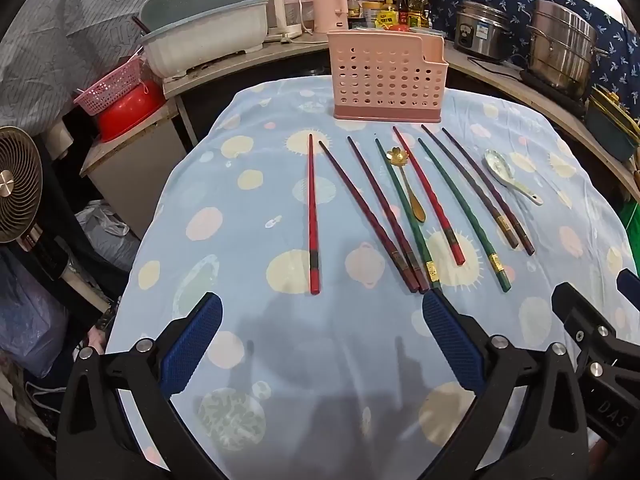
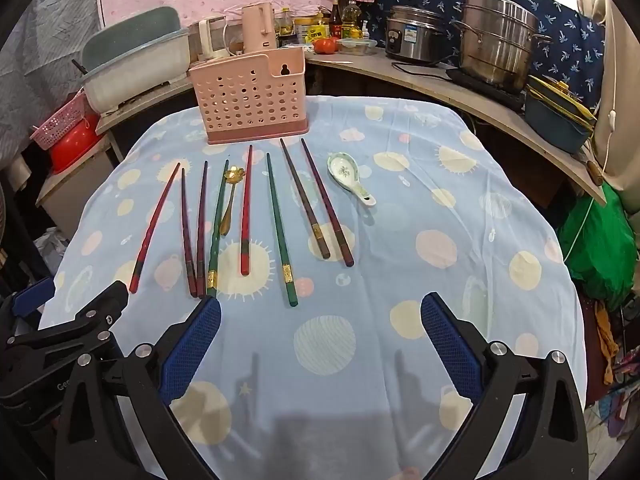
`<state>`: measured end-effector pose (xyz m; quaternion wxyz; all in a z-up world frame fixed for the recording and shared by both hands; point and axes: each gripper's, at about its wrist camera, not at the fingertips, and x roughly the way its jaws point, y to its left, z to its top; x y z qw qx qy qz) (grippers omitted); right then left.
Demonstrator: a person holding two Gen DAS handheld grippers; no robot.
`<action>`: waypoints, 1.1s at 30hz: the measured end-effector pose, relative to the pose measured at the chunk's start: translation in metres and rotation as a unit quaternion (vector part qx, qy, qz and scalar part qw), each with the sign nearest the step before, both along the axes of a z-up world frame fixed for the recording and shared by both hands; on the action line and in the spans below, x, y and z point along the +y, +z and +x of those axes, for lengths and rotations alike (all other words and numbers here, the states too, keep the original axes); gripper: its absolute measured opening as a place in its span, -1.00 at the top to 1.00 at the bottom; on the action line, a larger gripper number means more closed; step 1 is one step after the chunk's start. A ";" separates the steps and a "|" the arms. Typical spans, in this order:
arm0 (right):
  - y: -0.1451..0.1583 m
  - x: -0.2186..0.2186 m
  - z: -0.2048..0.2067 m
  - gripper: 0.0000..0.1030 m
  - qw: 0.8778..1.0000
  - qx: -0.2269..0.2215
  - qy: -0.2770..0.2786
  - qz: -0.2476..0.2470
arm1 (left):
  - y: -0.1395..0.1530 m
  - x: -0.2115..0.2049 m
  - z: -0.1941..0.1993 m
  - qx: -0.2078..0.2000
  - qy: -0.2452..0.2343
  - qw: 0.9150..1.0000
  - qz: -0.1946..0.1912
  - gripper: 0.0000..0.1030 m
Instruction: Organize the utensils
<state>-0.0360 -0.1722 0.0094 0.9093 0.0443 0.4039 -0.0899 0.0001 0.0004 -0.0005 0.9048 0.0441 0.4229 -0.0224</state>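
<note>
Both claws hang wide open and empty over the near edge of the blue tablecloth point(image 2: 500, 208), left gripper point(image 1: 320, 344) and right gripper point(image 2: 320, 344) side by side, with eight chopsticks, a gold flower spoon point(image 2: 228, 204) and a ceramic soup spoon point(image 2: 348, 178) spread out just short of the pink perforated utensil holder point(image 2: 252, 100). The dark red pair point(image 1: 384, 216) lies touching (an easy double-pick), the thin sticks could roll off the pads, and a careless drop could tip the light holder.

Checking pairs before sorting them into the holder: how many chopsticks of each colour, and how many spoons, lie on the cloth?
Red chopsticks: 2
Dark maroon chopsticks: 2
Green chopsticks: 2
Purple-brown chopsticks: 2
Gold spoon: 1
White ceramic spoon: 1
Total: 10
</note>
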 end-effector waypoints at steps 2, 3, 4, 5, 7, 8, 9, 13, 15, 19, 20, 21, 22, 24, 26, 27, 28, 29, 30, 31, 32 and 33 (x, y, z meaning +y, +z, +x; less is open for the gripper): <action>0.000 0.000 0.000 -0.87 1.000 0.004 0.000 0.002 | 0.001 0.005 -0.003 -0.006 0.003 1.000 -0.012 -0.86; 0.000 0.000 0.000 -0.87 1.000 0.004 0.000 0.001 | -0.001 0.001 -0.003 -0.005 0.005 1.000 0.003 -0.86; 0.000 0.000 0.000 -0.87 1.000 0.004 0.001 0.001 | -0.001 0.000 -0.004 -0.007 0.004 1.000 0.003 -0.86; 0.000 0.000 0.000 -0.87 1.000 0.004 0.002 0.000 | -0.001 -0.001 -0.005 -0.008 0.004 1.000 0.004 -0.86; 0.000 -0.001 0.000 -0.87 1.000 0.005 0.002 0.000 | -0.001 -0.003 -0.007 -0.008 0.001 1.000 0.001 -0.86; -0.003 0.002 -0.001 -0.87 1.000 0.006 0.002 0.002 | -0.001 0.003 -0.006 -0.005 0.003 1.000 -0.005 -0.86; -0.003 0.002 -0.001 -0.87 1.000 0.006 0.002 0.002 | -0.001 0.006 -0.003 -0.003 0.002 1.000 -0.007 -0.86; -0.005 0.000 -0.001 -0.87 1.000 0.004 0.000 0.005 | 0.001 0.009 -0.004 -0.006 0.003 1.000 -0.006 -0.86; -0.004 0.002 -0.002 -0.87 1.000 0.003 0.003 0.004 | 0.001 0.009 -0.003 -0.007 0.001 1.000 -0.003 -0.86; -0.004 0.002 -0.002 -0.87 1.000 0.003 0.002 0.003 | -0.002 0.007 -0.003 -0.003 0.004 1.000 -0.005 -0.86; -0.004 0.002 -0.002 -0.87 1.000 0.003 0.002 0.003 | -0.002 0.006 -0.004 -0.002 0.005 1.000 -0.006 -0.86; -0.005 0.003 -0.002 -0.87 1.000 0.002 0.002 0.003 | -0.003 0.007 -0.004 -0.002 0.005 1.000 -0.006 -0.86; -0.004 0.003 -0.002 -0.87 1.000 0.002 0.002 0.002 | -0.002 0.007 -0.005 -0.003 0.003 1.000 -0.007 -0.86; -0.005 0.003 -0.002 -0.87 1.000 0.003 0.002 0.003 | -0.003 0.006 -0.005 -0.006 0.002 1.000 -0.004 -0.86; -0.005 0.003 -0.003 -0.87 1.000 0.003 0.003 0.002 | -0.003 0.006 -0.006 -0.007 0.002 1.000 -0.002 -0.86; -0.005 0.003 -0.003 -0.87 1.000 0.003 0.003 0.002 | -0.004 0.005 -0.006 -0.008 0.002 1.000 -0.002 -0.86; -0.005 0.003 -0.003 -0.87 1.000 0.003 0.002 0.003 | -0.004 0.006 -0.006 -0.010 0.002 1.000 -0.003 -0.86; -0.005 0.003 -0.002 -0.87 1.000 0.003 0.002 0.003 | -0.004 0.006 -0.007 -0.012 0.003 1.000 -0.004 -0.86; -0.005 0.003 -0.002 -0.87 1.000 0.003 0.003 0.002 | -0.004 0.007 -0.007 -0.013 0.003 1.000 -0.006 -0.86; -0.005 0.002 -0.002 -0.87 1.000 0.003 0.003 0.002 | -0.004 0.007 -0.007 -0.013 0.003 1.000 -0.007 -0.86; -0.005 0.003 -0.002 -0.87 1.000 0.003 0.003 0.002 | -0.004 0.008 -0.007 -0.014 0.004 1.000 -0.010 -0.86; -0.005 0.002 -0.002 -0.87 1.000 0.003 0.003 0.002 | -0.004 0.008 -0.007 -0.014 0.005 1.000 -0.011 -0.86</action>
